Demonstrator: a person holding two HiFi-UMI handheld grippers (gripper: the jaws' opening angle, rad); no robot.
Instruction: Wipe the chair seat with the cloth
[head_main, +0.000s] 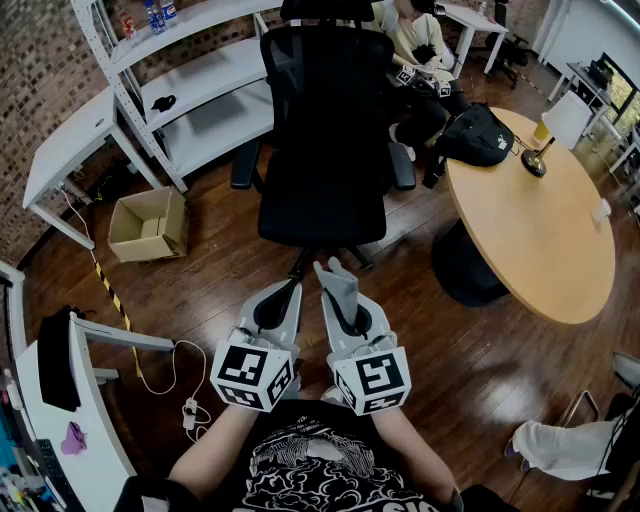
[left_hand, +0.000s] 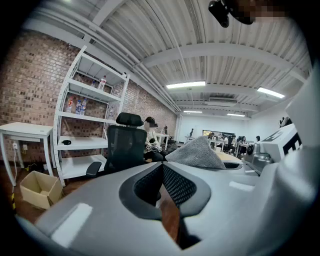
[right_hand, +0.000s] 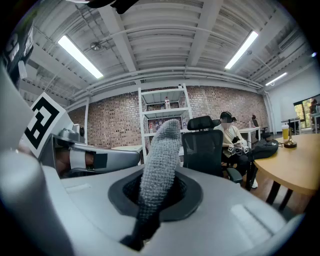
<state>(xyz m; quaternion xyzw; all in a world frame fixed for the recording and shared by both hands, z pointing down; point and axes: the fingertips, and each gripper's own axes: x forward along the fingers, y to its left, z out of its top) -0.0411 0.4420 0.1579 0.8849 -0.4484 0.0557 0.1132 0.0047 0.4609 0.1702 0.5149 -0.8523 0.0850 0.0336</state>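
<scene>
Close in front of the person's chest, both grippers are held side by side above the dark wooden floor (head_main: 230, 290). The right gripper (head_main: 338, 292) pinches a grey cloth (head_main: 335, 272) between its jaws, and the cloth stands up past the tips. The left gripper (head_main: 293, 288) has its jaws pressed together with nothing between them. Just ahead stands a black office chair (head_main: 325, 90); its seat (head_main: 322, 205) is bare, and the cloth is not touching it. A cardboard box (head_main: 148, 225) lies to the chair's left and a round wooden table (head_main: 540, 240) to its right
</scene>
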